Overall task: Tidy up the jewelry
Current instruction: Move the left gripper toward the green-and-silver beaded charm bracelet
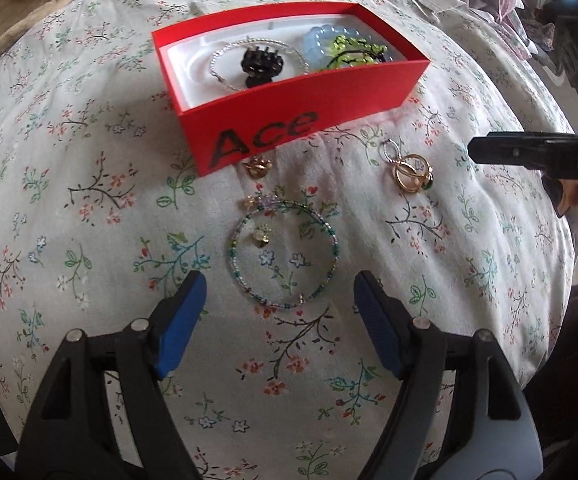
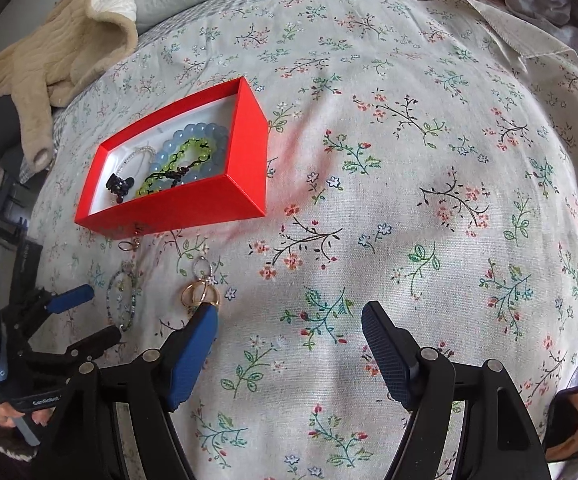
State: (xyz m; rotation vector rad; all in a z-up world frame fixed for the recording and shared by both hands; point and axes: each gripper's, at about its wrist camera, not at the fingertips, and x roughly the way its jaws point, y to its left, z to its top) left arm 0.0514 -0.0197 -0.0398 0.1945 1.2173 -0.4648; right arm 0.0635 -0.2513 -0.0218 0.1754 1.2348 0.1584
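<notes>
Left wrist view: left tool (image 1: 279,292) spread wide, both blue pads (image 1: 181,320) clear of any item, poised over the floral bedspread (image 1: 89,220). Beaded bracelet (image 1: 285,254) flat on the bedspread just ahead of the pads, encircling a small pale earring (image 1: 261,236). Second small gold piece (image 1: 258,167) close against the front wall of the red box (image 1: 309,116), marked "Ace". Cluster of gold rings (image 1: 413,174) to the right of the bracelet, apart from it. Inside the box: silver chain (image 1: 225,64), black hair claw (image 1: 259,63), blue bead bracelet (image 1: 321,40), green bead bracelet (image 1: 349,50).

Right wrist view: right tool (image 2: 289,316) spread wide, gripping nothing; left pad tip just beside the gold rings (image 2: 199,295), contact not determinable. Red box (image 2: 193,200) well ahead and left. Beige garment (image 2: 61,60) at the far bed edge.
</notes>
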